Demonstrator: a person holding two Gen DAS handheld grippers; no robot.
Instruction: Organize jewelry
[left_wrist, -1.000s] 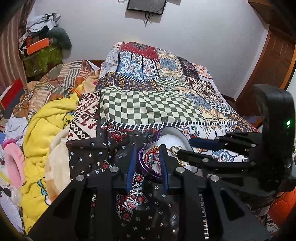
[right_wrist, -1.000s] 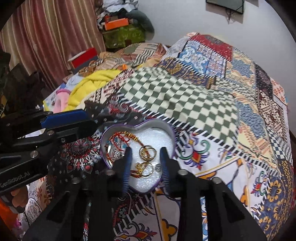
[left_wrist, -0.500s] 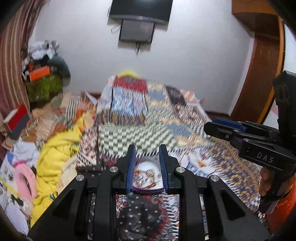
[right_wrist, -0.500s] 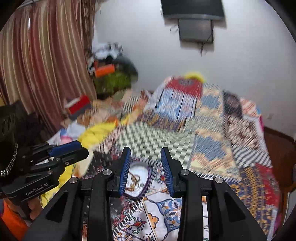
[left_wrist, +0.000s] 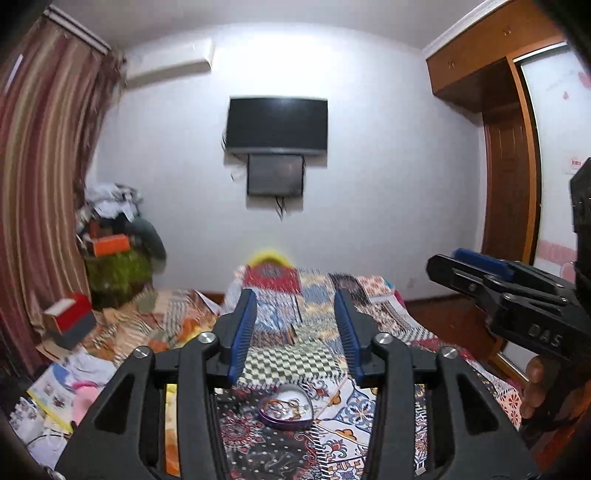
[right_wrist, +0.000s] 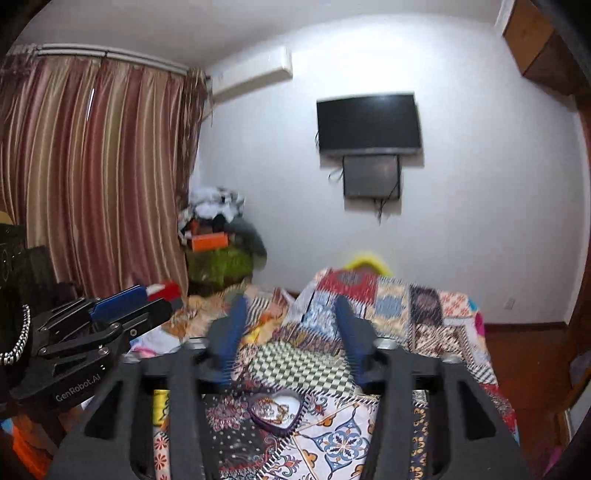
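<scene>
While both grippers' jaws gape empty, heart-shaped jewelry box (left_wrist: 285, 406) on patchwork bedspread (left_wrist: 295, 363), tip toward camera.

heart box (left_wrist: 285, 406) on bed (left_wrist: 295, 354), jewelry (left_wrist: 286, 401) inside

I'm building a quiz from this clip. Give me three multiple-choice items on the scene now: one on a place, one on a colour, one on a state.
1. Where is the heart box?
A. on the bed quilt
B. on the floor
C. in the left gripper

2. What colour is the box's outer wall?
A. red
B. purple
C. green

3. How do the left gripper's fingers stand?
A. shut on the box
B. shut on nothing
C. open, holding nothing

Answers:
1 A, it rests on the quilt below both grippers.
2 B, the rim looks purple in both views.
3 C, the quilt shows through the wide gap between the fingers.
</scene>
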